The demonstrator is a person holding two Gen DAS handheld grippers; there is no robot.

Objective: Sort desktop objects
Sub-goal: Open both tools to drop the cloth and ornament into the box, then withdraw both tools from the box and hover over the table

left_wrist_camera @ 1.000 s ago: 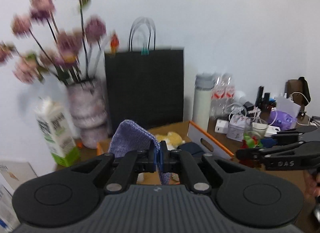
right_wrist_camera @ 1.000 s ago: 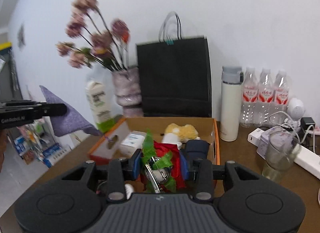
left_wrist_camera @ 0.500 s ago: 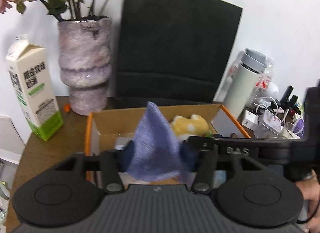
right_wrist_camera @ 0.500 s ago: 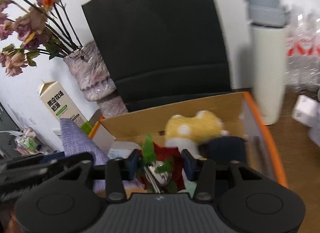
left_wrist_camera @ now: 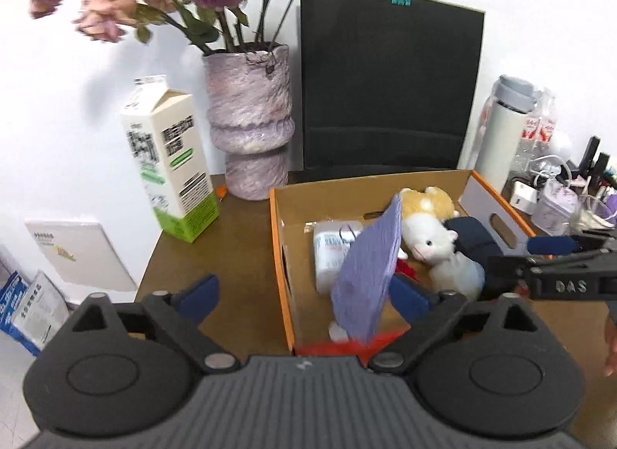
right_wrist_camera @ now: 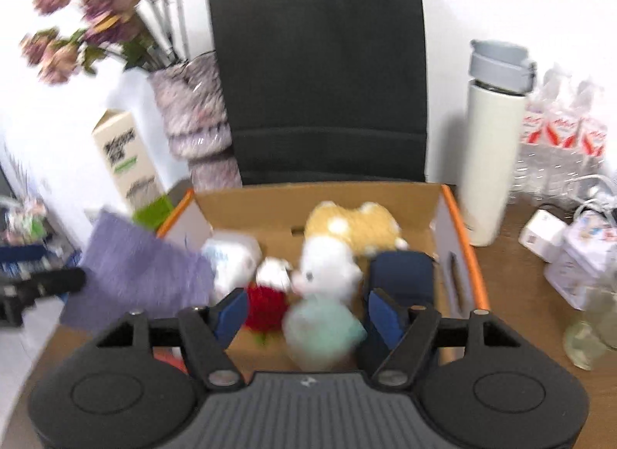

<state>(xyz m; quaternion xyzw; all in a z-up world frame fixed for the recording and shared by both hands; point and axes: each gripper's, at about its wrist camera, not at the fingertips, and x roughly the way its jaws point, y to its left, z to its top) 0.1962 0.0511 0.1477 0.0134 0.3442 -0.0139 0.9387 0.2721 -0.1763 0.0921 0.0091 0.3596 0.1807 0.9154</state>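
Purple cloth (left_wrist_camera: 368,271) hangs loose over the cardboard box (left_wrist_camera: 278,252), left edge of it, beside one pad of the left hand-held gripper (left_wrist_camera: 304,294), whose jaws are spread and released. Right hand-held gripper (right_wrist_camera: 306,312) also released, above a red flower (right_wrist_camera: 266,308) and plush toy (right_wrist_camera: 327,267) in the box on the tabletop (left_wrist_camera: 227,240)

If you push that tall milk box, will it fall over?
Probably, if pushed high: the milk carton is tall with a narrow base. It stands upright on the table; whether it is full or empty cannot be told.
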